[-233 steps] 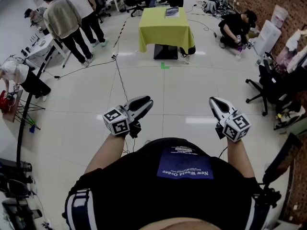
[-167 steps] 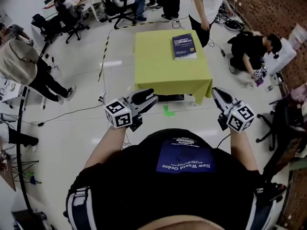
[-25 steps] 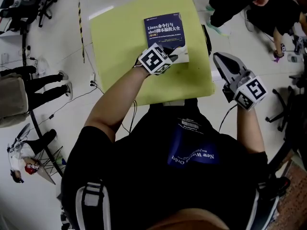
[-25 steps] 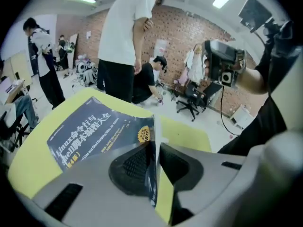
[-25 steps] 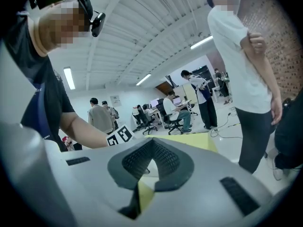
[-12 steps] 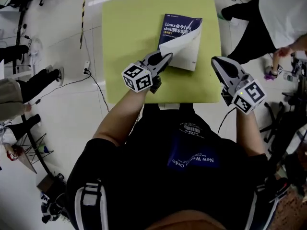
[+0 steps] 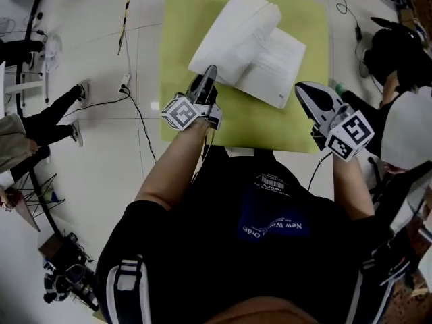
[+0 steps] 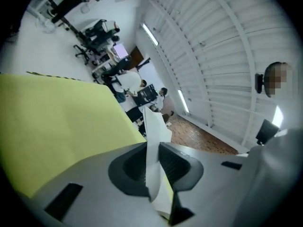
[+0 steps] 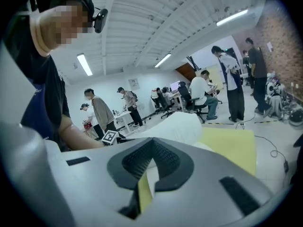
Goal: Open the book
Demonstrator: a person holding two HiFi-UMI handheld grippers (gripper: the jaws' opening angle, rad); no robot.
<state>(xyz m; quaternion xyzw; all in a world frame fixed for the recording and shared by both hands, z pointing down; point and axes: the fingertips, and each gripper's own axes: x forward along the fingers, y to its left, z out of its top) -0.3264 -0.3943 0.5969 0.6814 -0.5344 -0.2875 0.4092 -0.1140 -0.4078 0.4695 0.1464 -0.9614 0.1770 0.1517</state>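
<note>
Standing on the pale tiled floor (image 7: 101,181) at the far left of the head view are the legs of a bystander (image 7: 50,117), with a black cable (image 7: 135,113) trailing toward the yellow-green table (image 7: 182,39). Next comes the left gripper (image 7: 211,68), reaching from the wearer's bare forearm (image 7: 172,171) over the table's near left part, its tips at the lower left edge of a white sheaf of turned leaves (image 7: 233,36). The left gripper view shows this gripper (image 8: 154,145) clamped tight on a thin white sheet (image 8: 154,122), which stands up edge-on between the dark ribbed pads (image 8: 177,167) with the table (image 8: 57,122) spread out to the left of it. The book (image 7: 277,63) lies open in the middle of the table, set at an angle, its turned leaves curling over to the left and a printed white page lying flat on the right. Just right of the book's near corner, the right gripper (image 7: 299,86) hovers over the table's near right part. In its own view the right gripper (image 9: 151,142) has its jaws drawn together at the tips with nothing caught between them, the curled white leaves (image 9: 177,126) rising just beyond. Another person (image 7: 405,123) stands at the far right.
</note>
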